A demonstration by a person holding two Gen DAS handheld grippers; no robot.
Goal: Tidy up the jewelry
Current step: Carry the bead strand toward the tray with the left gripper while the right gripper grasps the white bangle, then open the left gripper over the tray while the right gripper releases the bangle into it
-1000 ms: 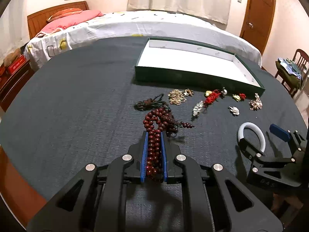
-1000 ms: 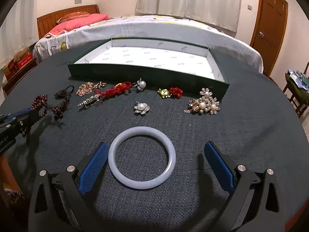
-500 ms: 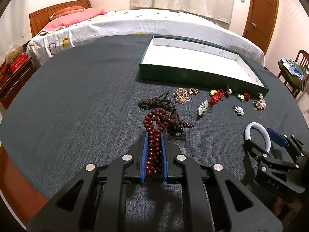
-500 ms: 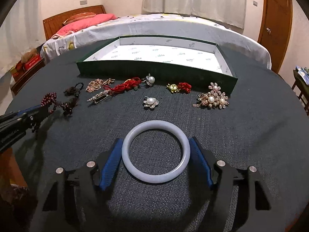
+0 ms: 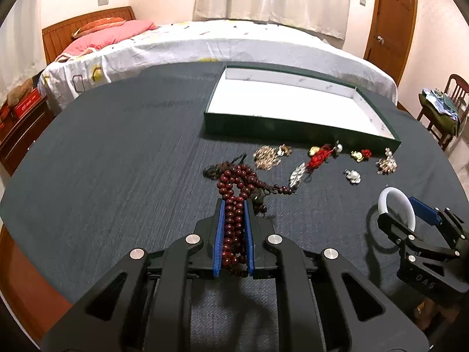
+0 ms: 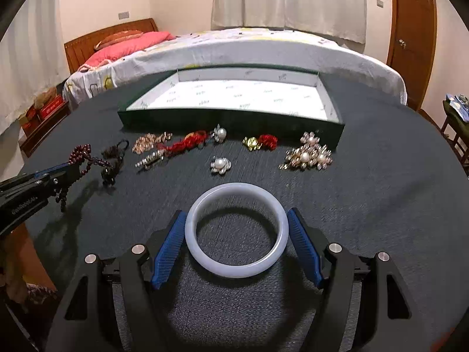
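1. Jewelry lies scattered on the dark surface [image 5: 117, 176] in front of the green box [image 6: 228, 118], whose white-lined inside holds nothing yet; none of the pieces has reached it.
2. Left claw [image 5: 233, 205] is clamped on the dark red bead strand [image 5: 233, 228]; the beads run between its blue pads, and the free end bunches and dangles ahead of the tips, lifted off the cloth judging by the shadow under it in the right wrist view.
3. Right claw [image 6: 236, 220] grips the white bangle [image 6: 236, 230] across its width, one pad on each outer side; the shadow beneath suggests the ring is raised.
4. Handling, as a judgement: the strand is limp and will swing and sag, so a hold near its middle keeps both ends short; the bangle is stiff, smooth and probably brittle, liable to slip or crack if dropped, so a firm squeeze across the widest part and a low release suit it.
5. Waiting near the box wall are the pearl brooch [image 6: 220, 164], the large pearl cluster [image 6: 307, 155], the red knot piece [image 6: 187, 143] and the gold chain [image 6: 149, 142]; these look light and snag-prone, best pinched at a solid part.
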